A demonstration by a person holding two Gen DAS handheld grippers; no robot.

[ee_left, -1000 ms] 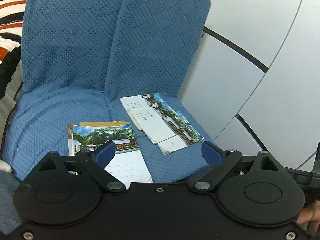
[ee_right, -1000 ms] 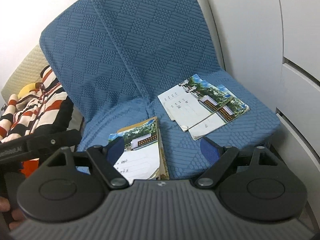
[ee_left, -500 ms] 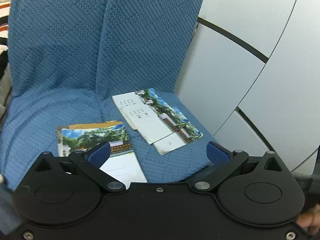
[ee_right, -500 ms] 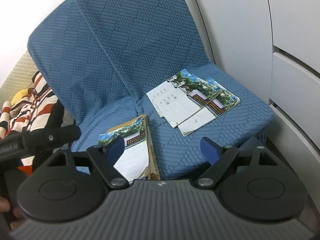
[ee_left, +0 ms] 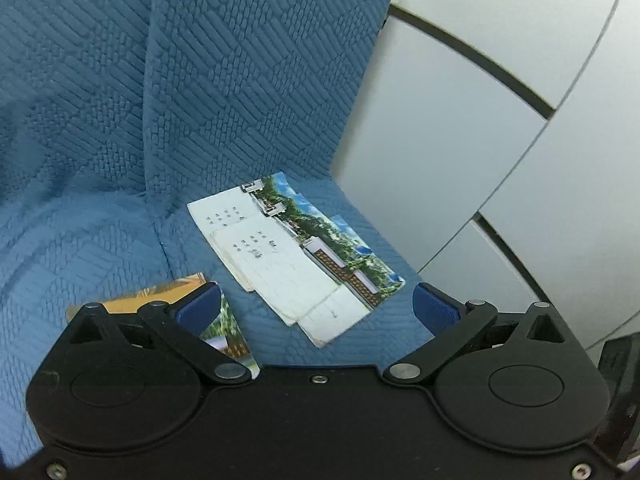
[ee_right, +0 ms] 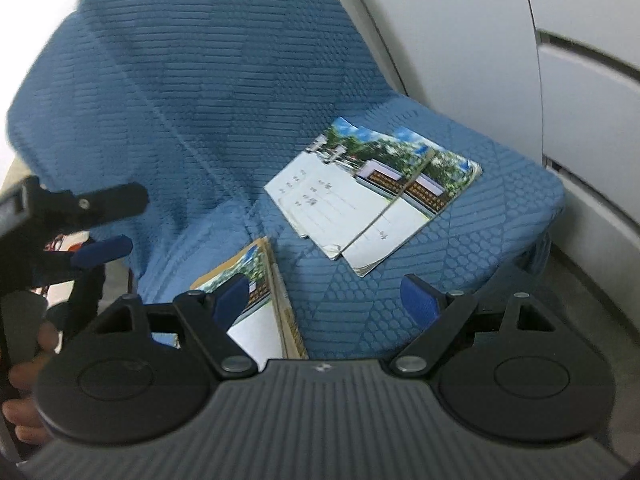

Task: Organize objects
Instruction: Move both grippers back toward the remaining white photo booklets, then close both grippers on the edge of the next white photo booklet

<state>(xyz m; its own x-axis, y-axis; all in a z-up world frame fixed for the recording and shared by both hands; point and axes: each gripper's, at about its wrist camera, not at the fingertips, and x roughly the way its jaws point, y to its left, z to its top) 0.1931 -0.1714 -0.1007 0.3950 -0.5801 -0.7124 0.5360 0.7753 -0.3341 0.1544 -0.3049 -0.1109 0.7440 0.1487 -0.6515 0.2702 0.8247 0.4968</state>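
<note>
Several overlapping notebooks with photo covers point(ee_left: 296, 256) point(ee_right: 372, 196) lie spread on the right part of a blue quilted seat point(ee_left: 100, 232) point(ee_right: 480, 216). A second stack of notebooks point(ee_left: 224, 332) point(ee_right: 260, 312) lies nearer, at the seat's front left, half hidden behind the gripper bodies. My left gripper point(ee_left: 316, 308) hovers open above the seat, the spread notebooks showing between its blue pads with nothing gripped. My right gripper point(ee_right: 324, 300) is open too, above the seat's front edge. In the right wrist view the left gripper point(ee_right: 104, 224) comes in from the left edge.
White wall panels point(ee_left: 460, 128) point(ee_right: 580, 80) with dark seams run close along the seat's right side. The blue backrest point(ee_left: 240, 60) point(ee_right: 200, 60) rises behind the notebooks. A person's fingers point(ee_right: 24, 364) show at the lower left beside striped fabric.
Both grippers have moved closer to the seat and lower. The left view has shifted right, so the near stack slid under its left finger. The left gripper now enters the right view higher up.
</note>
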